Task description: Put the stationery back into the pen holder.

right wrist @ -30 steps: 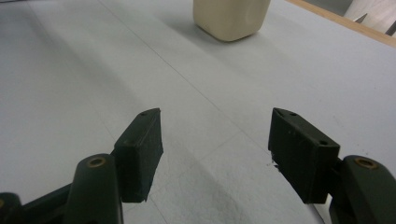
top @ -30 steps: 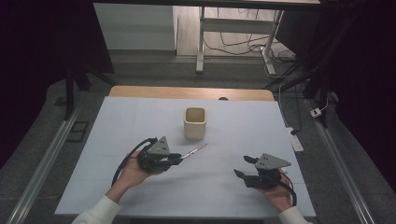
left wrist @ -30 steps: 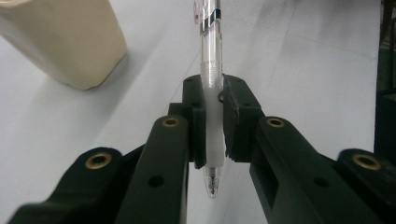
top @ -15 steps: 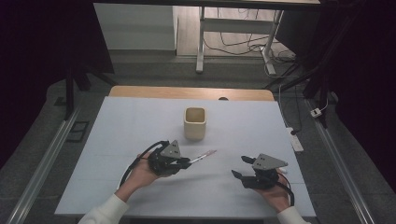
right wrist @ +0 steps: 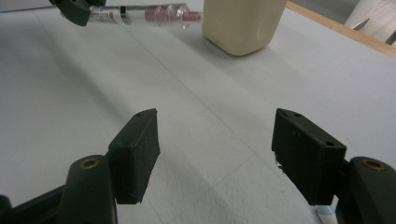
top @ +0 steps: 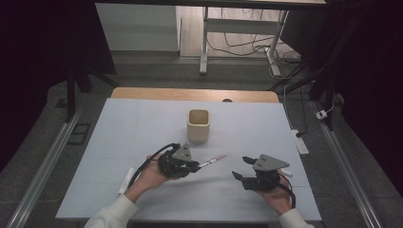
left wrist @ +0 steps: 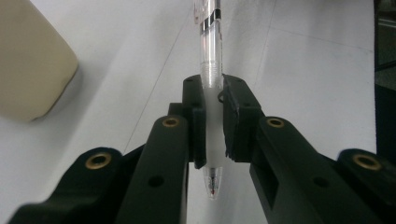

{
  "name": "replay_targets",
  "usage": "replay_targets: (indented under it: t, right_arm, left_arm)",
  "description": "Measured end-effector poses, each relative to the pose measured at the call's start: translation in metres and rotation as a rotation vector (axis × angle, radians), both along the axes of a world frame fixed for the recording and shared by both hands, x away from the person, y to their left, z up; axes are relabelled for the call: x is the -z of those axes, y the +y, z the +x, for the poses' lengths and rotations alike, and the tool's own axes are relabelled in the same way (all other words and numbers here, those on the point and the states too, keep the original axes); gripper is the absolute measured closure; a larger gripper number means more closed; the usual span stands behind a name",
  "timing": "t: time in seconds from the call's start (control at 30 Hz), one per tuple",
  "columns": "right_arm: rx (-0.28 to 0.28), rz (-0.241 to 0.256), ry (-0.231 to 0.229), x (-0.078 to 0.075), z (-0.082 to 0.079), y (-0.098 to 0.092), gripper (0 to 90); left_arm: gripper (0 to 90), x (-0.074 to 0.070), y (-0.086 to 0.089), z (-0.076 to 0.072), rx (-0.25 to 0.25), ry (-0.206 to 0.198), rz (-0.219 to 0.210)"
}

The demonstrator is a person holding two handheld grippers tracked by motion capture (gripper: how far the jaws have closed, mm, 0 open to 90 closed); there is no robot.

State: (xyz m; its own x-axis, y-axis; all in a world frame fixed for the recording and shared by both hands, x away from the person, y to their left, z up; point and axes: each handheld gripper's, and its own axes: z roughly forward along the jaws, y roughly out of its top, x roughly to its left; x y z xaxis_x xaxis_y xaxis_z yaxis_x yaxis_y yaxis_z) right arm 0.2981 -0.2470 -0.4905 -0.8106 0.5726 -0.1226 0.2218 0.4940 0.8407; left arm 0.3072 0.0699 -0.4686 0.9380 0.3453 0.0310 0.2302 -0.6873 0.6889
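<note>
A clear pen [top: 213, 160] with a pink end is held level just above the white table, pointing right. My left gripper [top: 195, 166] is shut on its barrel. In the left gripper view the pen [left wrist: 211, 56] is clamped between the jaws, with its red-inked tip at the near end. A cream square cup [top: 198, 126] stands upright just beyond it, at the left edge [left wrist: 28, 60] of the left gripper view. My right gripper [top: 241, 168] is open with nothing between its jaws, to the right of the pen. Its own view [right wrist: 219, 140] looks toward the pen [right wrist: 149, 13] and the cup [right wrist: 243, 23].
A white pen-like object [top: 127, 179] lies on the table by the left forearm. A small white item [top: 286, 174] lies just right of the right gripper. The white table top [top: 142, 123] has a wooden far edge [top: 190, 94]. Table legs and cables stand beyond it.
My left gripper has carried the pen to the right, nearer the table's middle below the cup. The right gripper has shifted slightly left and stays open.
</note>
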Motion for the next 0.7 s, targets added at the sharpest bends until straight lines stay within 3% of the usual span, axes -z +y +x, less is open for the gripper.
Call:
replay_targets:
  t: [0.7]
  right_arm:
    - [-0.071, -0.053, -0.049, -0.028, 0.006, 0.041, 30.7]
  left_arm:
    - [79.2, 0.0, -0.016, 0.007, 0.029, 0.018, 0.039]
